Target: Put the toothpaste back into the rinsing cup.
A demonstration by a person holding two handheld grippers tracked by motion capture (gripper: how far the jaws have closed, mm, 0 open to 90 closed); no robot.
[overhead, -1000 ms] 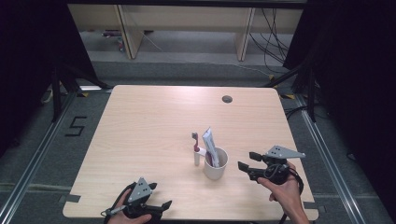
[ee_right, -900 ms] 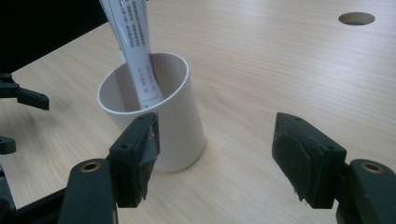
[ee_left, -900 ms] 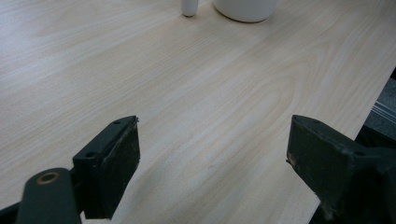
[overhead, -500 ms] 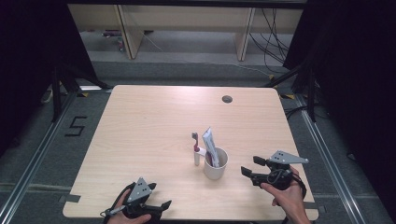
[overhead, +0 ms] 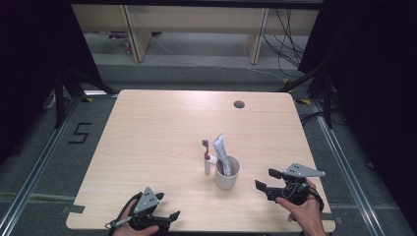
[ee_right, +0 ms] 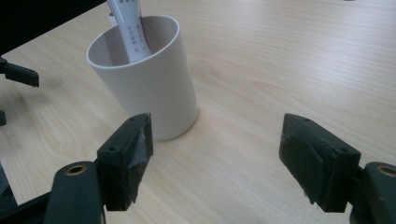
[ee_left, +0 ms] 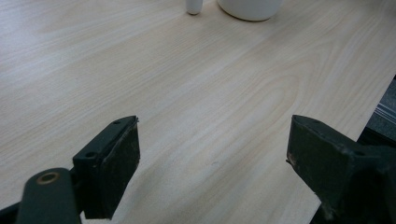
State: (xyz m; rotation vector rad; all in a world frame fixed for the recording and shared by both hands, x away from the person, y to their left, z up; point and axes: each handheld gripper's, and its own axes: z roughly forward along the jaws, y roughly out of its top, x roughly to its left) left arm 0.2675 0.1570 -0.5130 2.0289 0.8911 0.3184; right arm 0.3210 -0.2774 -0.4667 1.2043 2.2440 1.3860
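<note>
With its jaws just widened and empty, the right tongs (ee_right: 217,158) face the white plastic cup (ee_right: 144,84) holding a toothpaste tube (ee_right: 128,28), seemingly ready to grasp, while the left tongs (ee_left: 215,163) rest open on the pale wooden table (overhead: 157,128).

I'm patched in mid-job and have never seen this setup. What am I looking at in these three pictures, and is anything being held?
There is no robot here: a person holds a hand tool with two black fingers in each hand. The high view looks down on a wooden table; the left gripper is at the near left edge, the right gripper at the near right. The other two pictures come from cameras riding on each tool, looking out along its fingers.

On the table stands a white cup with a toothpaste tube in it, and a toothbrush upright beside it. In the right gripper view the cup sits just ahead, to the left of the gap.

Both pairs of fingers are open and hold nothing; the right pair has just been opening.
</note>
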